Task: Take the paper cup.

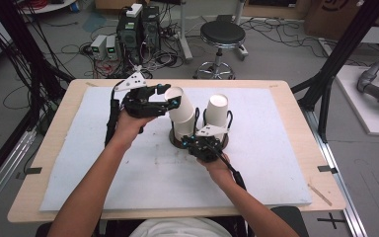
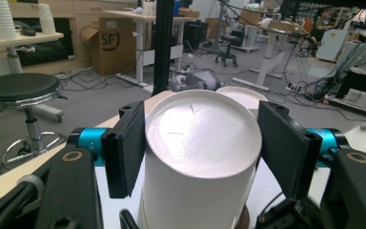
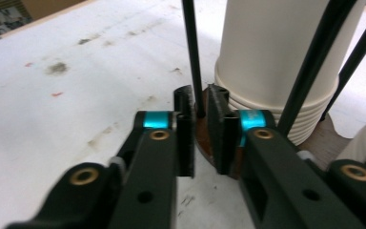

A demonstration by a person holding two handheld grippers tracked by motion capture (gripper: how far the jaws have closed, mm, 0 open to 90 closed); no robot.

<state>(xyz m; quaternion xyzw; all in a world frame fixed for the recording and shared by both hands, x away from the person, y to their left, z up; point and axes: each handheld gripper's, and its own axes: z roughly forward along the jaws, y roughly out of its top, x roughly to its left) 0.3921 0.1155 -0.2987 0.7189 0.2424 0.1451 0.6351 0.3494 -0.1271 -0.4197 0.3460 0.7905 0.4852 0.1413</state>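
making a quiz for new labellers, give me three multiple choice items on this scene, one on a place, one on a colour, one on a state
1. Where is the black rod relative to the right tool?
A between its jaws
B left of both jaws
C flat on the mat

2. What colour is the cup in the left tool?
A red
B white
C blue

3. How is that cup?
A upright on the mat
B tilted, lifted
C crushed flat

A: the rod rises between the two pads.
B: its wall and base are white.
B: the high view shows it leaning, off the mat.
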